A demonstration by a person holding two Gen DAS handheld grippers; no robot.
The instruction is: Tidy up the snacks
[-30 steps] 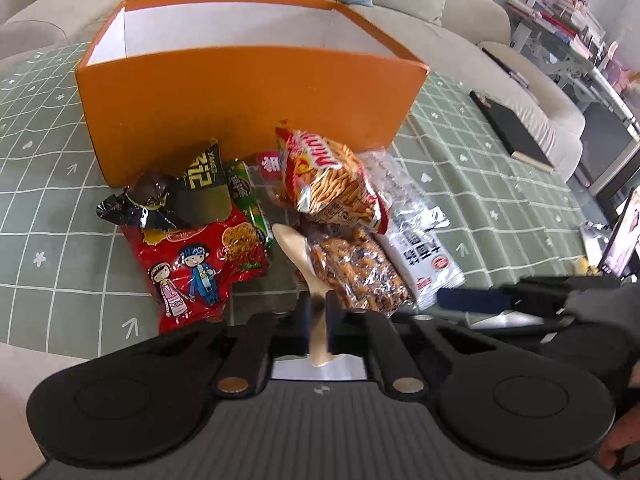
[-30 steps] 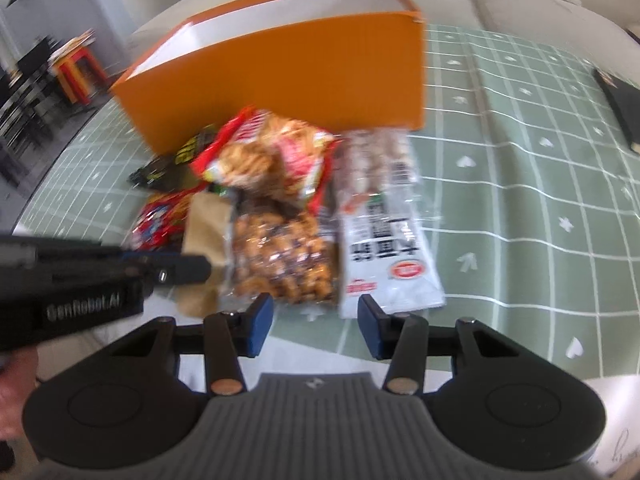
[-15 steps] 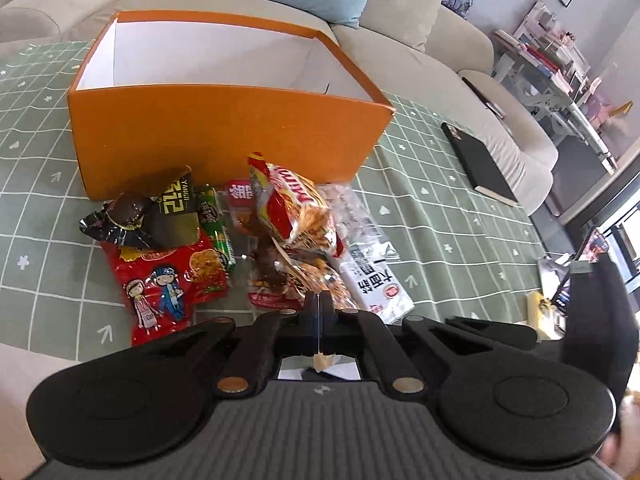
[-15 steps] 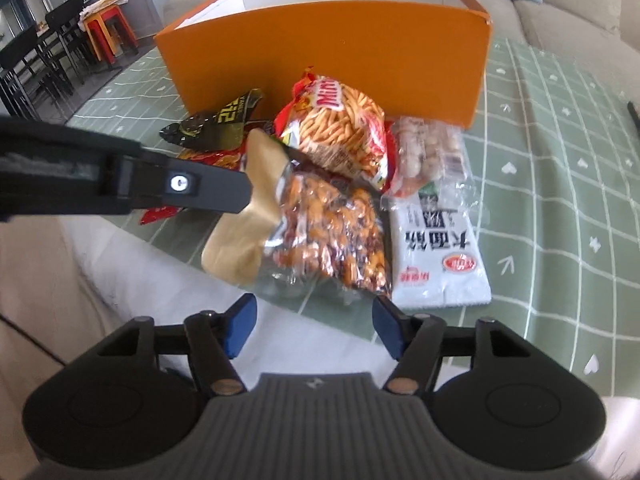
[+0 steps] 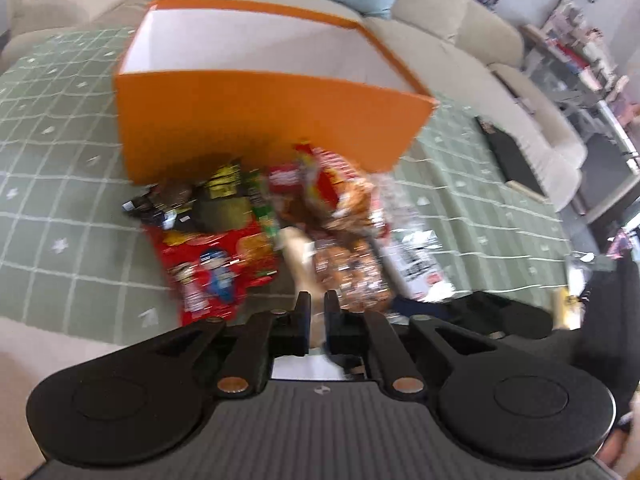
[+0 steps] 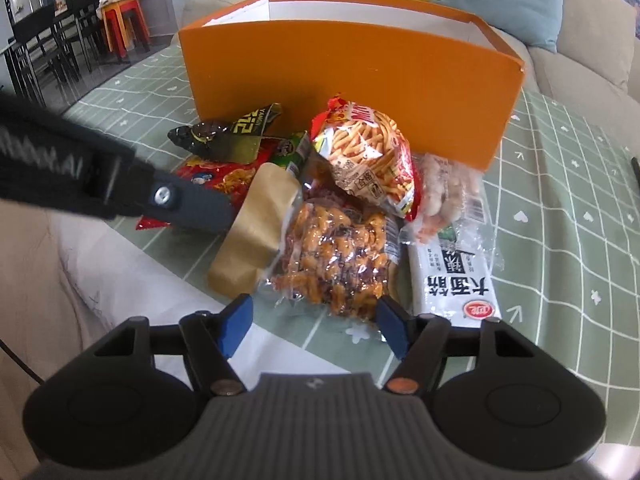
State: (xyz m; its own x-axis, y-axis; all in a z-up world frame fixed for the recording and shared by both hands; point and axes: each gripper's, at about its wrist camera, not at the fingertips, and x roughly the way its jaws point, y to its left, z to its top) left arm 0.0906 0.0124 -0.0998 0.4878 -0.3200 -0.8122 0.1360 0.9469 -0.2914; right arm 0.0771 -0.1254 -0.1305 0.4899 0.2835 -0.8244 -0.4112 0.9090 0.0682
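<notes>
A clear bag of orange-brown snacks (image 6: 336, 256) lies at the front of a snack pile on the green checked tablecloth (image 6: 560, 200). Its tan header flap (image 6: 256, 236) is raised, and my left gripper (image 5: 317, 300) is shut on that flap (image 5: 298, 256); its dark finger (image 6: 192, 204) reaches in from the left. My right gripper (image 6: 316, 316) hovers just short of the bag's near edge, its jaws opening, nothing pressed between the blue pads. Behind the pile stands the open orange box (image 6: 340, 80), also blurred in the left wrist view (image 5: 264, 120).
The pile also holds a red stick-snack bag (image 6: 368, 156), a white packet (image 6: 456, 276), a clear bag of pale pieces (image 6: 444, 184), a dark packet (image 6: 232, 136) and a red cartoon packet (image 5: 212, 272). A black book (image 5: 512, 160) lies right; a sofa stands behind.
My right gripper's jaws have spread wider and it has closed in on the clear bag. The left gripper kept hold of the tan flap, which now stands raised off the table.
</notes>
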